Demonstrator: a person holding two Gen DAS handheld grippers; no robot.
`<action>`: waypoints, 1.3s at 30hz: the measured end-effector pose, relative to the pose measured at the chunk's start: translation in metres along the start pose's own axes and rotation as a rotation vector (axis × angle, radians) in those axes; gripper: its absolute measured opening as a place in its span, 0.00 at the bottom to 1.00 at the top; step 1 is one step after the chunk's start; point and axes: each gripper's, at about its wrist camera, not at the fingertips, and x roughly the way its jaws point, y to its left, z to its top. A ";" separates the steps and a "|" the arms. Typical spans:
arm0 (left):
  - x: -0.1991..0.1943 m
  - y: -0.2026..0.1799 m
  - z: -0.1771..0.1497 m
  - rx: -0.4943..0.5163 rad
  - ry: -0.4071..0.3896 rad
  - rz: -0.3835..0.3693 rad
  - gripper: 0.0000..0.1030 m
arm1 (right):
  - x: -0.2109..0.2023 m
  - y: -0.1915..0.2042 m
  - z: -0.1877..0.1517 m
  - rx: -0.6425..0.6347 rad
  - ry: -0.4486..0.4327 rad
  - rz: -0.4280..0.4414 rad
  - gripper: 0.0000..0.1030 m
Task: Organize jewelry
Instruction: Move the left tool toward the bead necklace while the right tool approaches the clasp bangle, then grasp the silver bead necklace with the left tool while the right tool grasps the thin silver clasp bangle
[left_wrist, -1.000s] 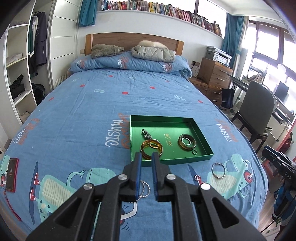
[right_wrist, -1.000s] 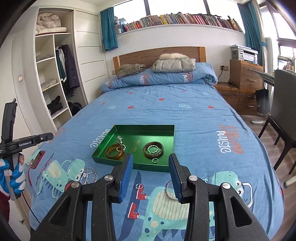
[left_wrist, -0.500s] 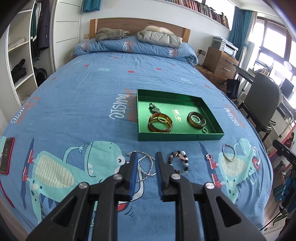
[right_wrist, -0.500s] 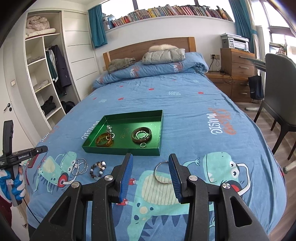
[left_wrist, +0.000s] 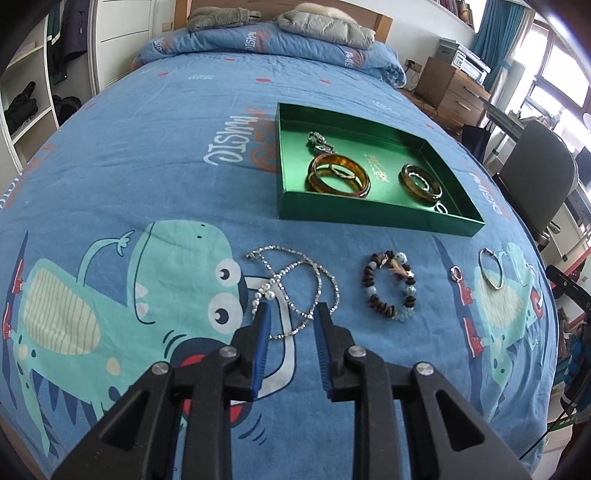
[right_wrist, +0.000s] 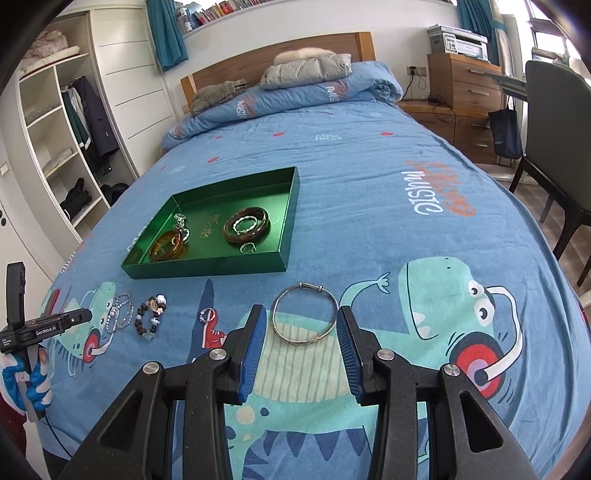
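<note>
A green tray (left_wrist: 373, 218) on the blue bedspread holds an amber bangle (left_wrist: 338, 176), a dark bangle (left_wrist: 421, 182), a small ring and a silver charm. In front of it lie tangled silver bead chains (left_wrist: 318, 284), a beaded bracelet (left_wrist: 391, 288), a small ring (left_wrist: 456, 273) and a silver bangle (right_wrist: 306, 288). My left gripper (left_wrist: 292, 309) is open just above the chains, part of which shows between its blue pads. My right gripper (right_wrist: 301, 315) is open, its fingertips flanking the silver bangle without pressing on it.
The left gripper's black body (right_wrist: 44, 325) and a gloved hand (right_wrist: 33, 376) show at the far left of the right wrist view. The bed's near edge is just below both grippers. A grey chair (right_wrist: 554, 110) stands to the right of the bed.
Both grippers have come down toward the bedspread and tilted further down. The left jaws have opened wider; the right jaws have kept their width.
</note>
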 end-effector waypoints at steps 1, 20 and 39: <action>0.006 0.000 0.001 -0.003 0.007 0.001 0.22 | 0.006 -0.001 -0.001 0.001 0.010 0.000 0.39; 0.058 0.003 0.016 0.033 0.038 0.093 0.31 | 0.084 -0.014 0.003 -0.004 0.125 0.004 0.39; 0.060 -0.005 0.011 0.082 0.019 0.126 0.22 | 0.117 -0.015 0.008 -0.099 0.215 -0.021 0.35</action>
